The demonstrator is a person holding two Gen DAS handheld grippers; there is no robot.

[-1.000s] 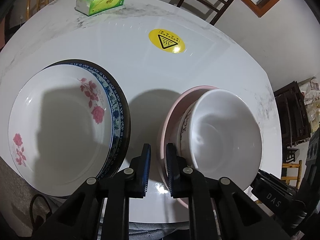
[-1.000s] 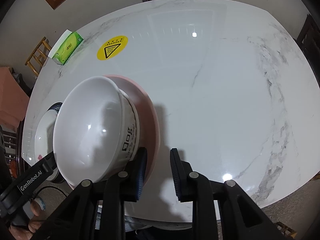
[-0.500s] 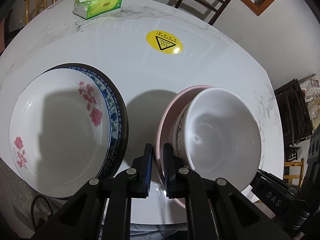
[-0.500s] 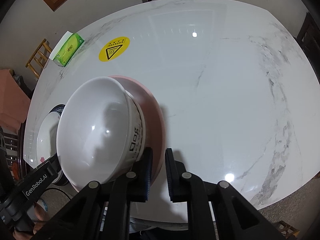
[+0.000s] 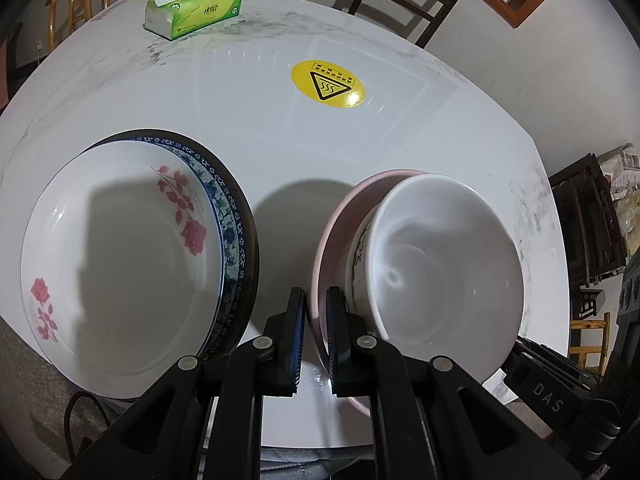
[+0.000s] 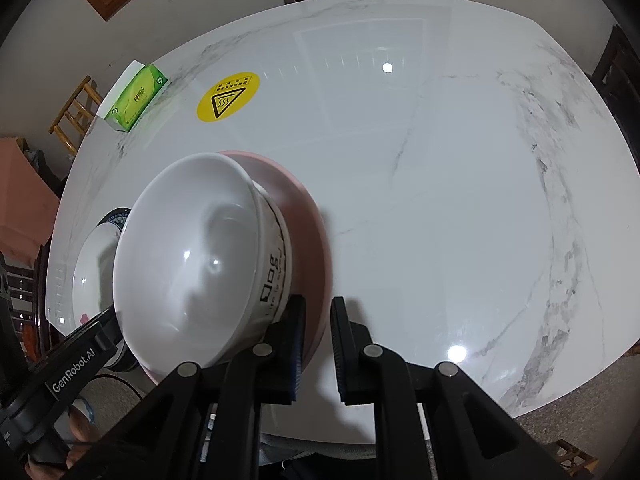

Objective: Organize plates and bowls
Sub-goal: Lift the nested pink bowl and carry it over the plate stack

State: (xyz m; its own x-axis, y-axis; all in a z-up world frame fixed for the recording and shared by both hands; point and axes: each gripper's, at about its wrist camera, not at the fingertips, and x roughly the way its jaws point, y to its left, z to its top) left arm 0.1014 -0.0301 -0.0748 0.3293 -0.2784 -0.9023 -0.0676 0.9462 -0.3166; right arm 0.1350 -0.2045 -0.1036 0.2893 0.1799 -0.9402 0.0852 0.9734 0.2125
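A white bowl (image 5: 440, 260) with dark lettering on its side sits inside a shallow pink plate (image 5: 340, 216) near the front edge of the marble table (image 5: 248, 112). My left gripper (image 5: 316, 340) is shut on the pink plate's left rim. From the other side, my right gripper (image 6: 318, 344) is shut on the right rim of the pink plate (image 6: 308, 216), beside the white bowl (image 6: 192, 248). Left of them is a stack: a white plate with red roses (image 5: 120, 264) on a blue-patterned plate (image 5: 230, 216).
A green tissue box (image 5: 196, 10) lies at the far left of the table, near a yellow warning sticker (image 5: 328, 84). Dark wooden chairs (image 5: 404, 4) stand behind the table. The table's right half (image 6: 460, 200) is bare marble.
Both grippers' jaws have closed from a small gap onto the pink plate's rim, one on each side. The bowls and plates have kept their places.
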